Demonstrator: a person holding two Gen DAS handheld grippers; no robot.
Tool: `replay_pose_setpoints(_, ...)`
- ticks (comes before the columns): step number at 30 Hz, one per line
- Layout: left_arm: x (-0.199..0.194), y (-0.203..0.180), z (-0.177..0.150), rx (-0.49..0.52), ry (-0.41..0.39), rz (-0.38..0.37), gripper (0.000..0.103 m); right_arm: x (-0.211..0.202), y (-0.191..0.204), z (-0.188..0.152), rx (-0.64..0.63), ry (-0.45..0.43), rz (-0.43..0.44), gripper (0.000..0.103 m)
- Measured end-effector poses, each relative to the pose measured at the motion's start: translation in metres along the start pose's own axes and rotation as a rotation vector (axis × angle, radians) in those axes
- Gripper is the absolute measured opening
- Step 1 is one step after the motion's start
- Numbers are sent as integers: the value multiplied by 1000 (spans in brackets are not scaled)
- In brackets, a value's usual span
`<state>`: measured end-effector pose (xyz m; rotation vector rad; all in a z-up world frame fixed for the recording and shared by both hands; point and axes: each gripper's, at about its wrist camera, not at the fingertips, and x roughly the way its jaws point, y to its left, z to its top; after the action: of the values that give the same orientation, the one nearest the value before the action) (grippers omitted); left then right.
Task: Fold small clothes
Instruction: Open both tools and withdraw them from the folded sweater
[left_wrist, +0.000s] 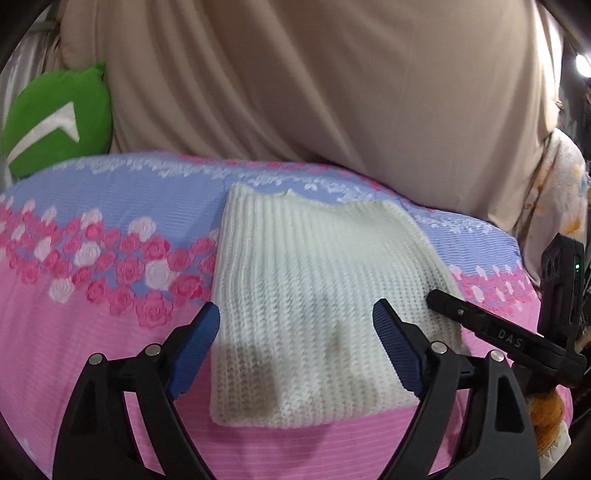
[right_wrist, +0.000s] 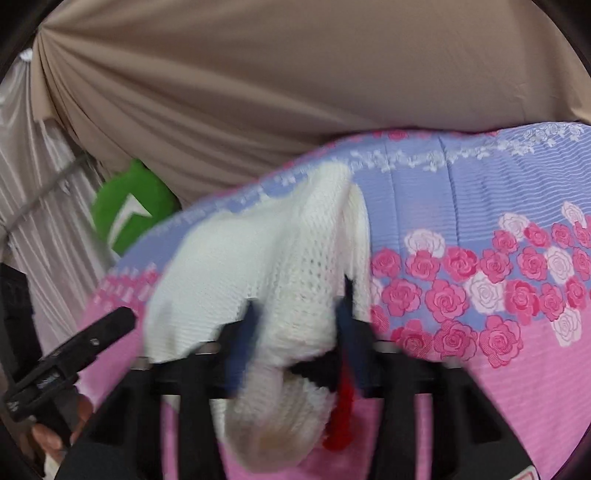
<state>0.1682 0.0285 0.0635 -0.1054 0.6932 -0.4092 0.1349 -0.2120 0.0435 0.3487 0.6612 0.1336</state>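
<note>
A white knitted garment (left_wrist: 306, 295) lies folded into a rectangle on the pink and lilac rose-print bedspread (left_wrist: 92, 258). My left gripper (left_wrist: 295, 325) is open, its blue-padded fingers spread over the garment's near half, holding nothing. In the left wrist view the right gripper's black finger (left_wrist: 480, 325) reaches the garment's right edge. In the right wrist view my right gripper (right_wrist: 295, 325) is shut on the white knitted garment (right_wrist: 280, 266), lifting a bunched edge off the bedspread (right_wrist: 480, 350); the view is blurred. A red bit (right_wrist: 341, 417) hangs by the right finger.
A beige draped cloth (left_wrist: 295, 81) rises behind the bed. A green cushion (left_wrist: 55, 118) sits at the back left, also in the right wrist view (right_wrist: 129, 206). A plush blanket (left_wrist: 557, 192) and an orange soft toy (left_wrist: 546, 417) are at the right.
</note>
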Motion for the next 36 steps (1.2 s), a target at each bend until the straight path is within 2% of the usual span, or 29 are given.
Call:
replay_pose_setpoints(2, 6, 7, -5, -7, 25, 22, 82, -19, 7, 4, -3, -69, 57, 25)
replay_pose_setpoints(4, 9, 11, -9, -4, 33, 51, 82, -35, 15, 6, -38, -130, 72, 25)
replay_pose_setpoints(5, 11, 13, -11, -10, 44, 53, 82, -32, 14, 5, -56, -130, 54, 25)
replay_pose_setpoints(7, 19, 17, -15, -32, 75, 36, 82, 1, -1, -2, -34, -31, -38, 25)
replay_pose_setpoints(8, 23, 18, -18, -38, 91, 40, 82, 17, -13, -9, -4, 13, -46, 29)
replay_pose_setpoints(10, 27, 18, -23, -30, 96, 59, 83, 6, -17, -7, 37, -26, -13, 32)
replay_pose_setpoints(13, 23, 11, -30, 4, 76, 110, 83, -21, -13, -11, 60, -91, -42, 39)
replay_pose_setpoints(16, 14, 0, -40, 35, 49, 176, 90, -48, -11, -31, 60, -154, -107, 57)
replay_pose_setpoints(17, 12, -3, -45, 45, 48, 193, 90, -51, -11, -37, 55, -153, -131, 61)
replay_pose_setpoints(20, 6, -12, -56, 68, 45, 229, 94, -55, -10, -59, 30, -105, -230, 64)
replay_pose_setpoints(21, 3, -14, -59, 75, 36, 244, 97, -54, -11, -66, 30, -83, -247, 66)
replay_pose_setpoints(23, -2, -19, -65, 79, 31, 252, 97, -51, -10, -77, 32, -44, -262, 66)
replay_pose_setpoints(25, -4, -20, -70, 69, 49, 255, 97, -57, 0, -85, -5, -64, -281, 69)
replay_pose_setpoints(27, -6, -21, -74, 64, 58, 263, 97, -62, 8, -93, -44, -81, -306, 77)
replay_pose_setpoints(32, -14, -27, -81, 57, 51, 303, 98, -70, 26, -107, -90, -105, -312, 85)
replay_pose_setpoints(36, -18, -37, -87, 85, 47, 338, 98, -73, 29, -111, -91, -96, -297, 86)
